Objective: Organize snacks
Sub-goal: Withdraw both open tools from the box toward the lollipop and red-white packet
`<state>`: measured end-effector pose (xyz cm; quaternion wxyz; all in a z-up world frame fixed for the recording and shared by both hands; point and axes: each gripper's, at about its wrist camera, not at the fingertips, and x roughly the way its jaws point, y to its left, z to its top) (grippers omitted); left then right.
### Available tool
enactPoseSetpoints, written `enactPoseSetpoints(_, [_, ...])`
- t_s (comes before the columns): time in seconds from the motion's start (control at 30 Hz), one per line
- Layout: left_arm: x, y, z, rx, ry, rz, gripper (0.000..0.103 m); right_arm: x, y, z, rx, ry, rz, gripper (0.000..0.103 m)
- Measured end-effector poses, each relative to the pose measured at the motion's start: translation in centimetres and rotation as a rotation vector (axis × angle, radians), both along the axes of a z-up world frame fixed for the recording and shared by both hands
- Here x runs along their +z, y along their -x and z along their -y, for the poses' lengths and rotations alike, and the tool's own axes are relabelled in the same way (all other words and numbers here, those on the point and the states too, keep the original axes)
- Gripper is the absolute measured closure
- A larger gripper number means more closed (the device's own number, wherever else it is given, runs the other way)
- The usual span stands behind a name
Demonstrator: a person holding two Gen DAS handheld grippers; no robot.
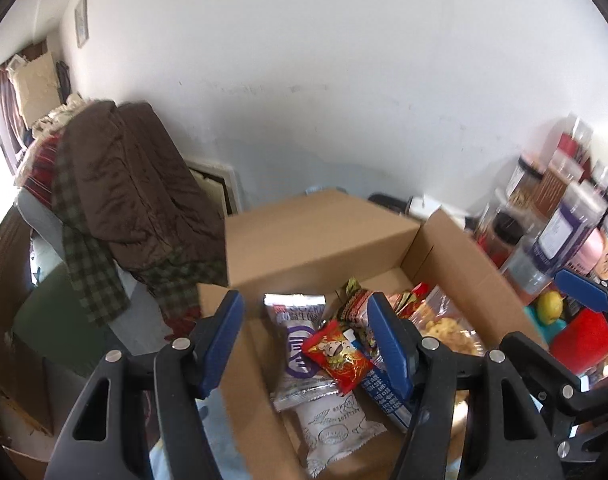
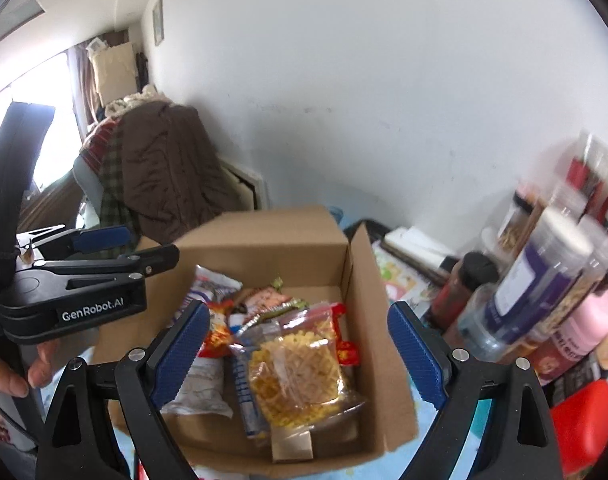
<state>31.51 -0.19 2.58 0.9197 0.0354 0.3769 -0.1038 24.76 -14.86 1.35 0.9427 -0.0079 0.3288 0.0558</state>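
Snack packets (image 2: 264,344), a clear bag of yellow crackers (image 2: 296,372) on top, fill the open cardboard box (image 2: 364,300) on your bench. Your left tongs (image 1: 304,344) and right tongs (image 2: 296,356) hover above it, both spread wide, holding nothing; jars (image 2: 544,280) crowd the right.

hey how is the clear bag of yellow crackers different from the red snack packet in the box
The clear bag of yellow crackers is see-through, so its contents show; the red snack packet is opaque, printed with a cartoon. The cracker bag looks larger and lies toward the box's right side; the red packet is smaller, resting tilted on a purple-and-white packet. Both lie unheld inside the cardboard box.
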Motion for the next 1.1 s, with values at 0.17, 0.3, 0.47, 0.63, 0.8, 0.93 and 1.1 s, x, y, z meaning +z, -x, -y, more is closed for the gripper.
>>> enactPoseSetpoints(0.17, [3.8, 2.9, -1.3, 0.009, 0.013, 0.077, 0.039, 3.5, 2.7, -0.7, -0.001, 0.008, 0.074, 0.011])
enactPoseSetpoints(0.3, [6.0, 5.2, -2.0, 0.01, 0.013, 0.128, 0.039, 5.7, 5.0, -1.4, -0.004, 0.009, 0.128, 0.011])
enactPoseSetpoints(0.47, [7.8, 8.7, -2.7, 0.0, 0.03, 0.177, 0.039, 7.4, 8.5, -2.2, -0.01, 0.004, 0.178, 0.011])
enactPoseSetpoints(0.63, [8.3, 12.6, -3.1, -0.04, 0.034, 0.198, 0.038, 7.6, 12.1, -2.6, -0.025, 0.005, 0.198, 0.011])
enactPoseSetpoints(0.8, [8.1, 16.4, -3.5, -0.067, 0.039, 0.228, 0.023, 6.8, 15.5, -3.1, -0.033, 0.009, 0.194, 0.011])
enactPoseSetpoints(0.93, [7.4, 18.8, -4.2, -0.09, 0.054, 0.218, 0.023, 5.8, 17.9, -3.6, -0.042, 0.007, 0.18, 0.011])
enactPoseSetpoints(1.1, [6.1, 21.3, -4.7, -0.123, 0.059, 0.21, 0.023, 4.3, 20.4, -4.3, -0.047, 0.002, 0.163, 0.011])
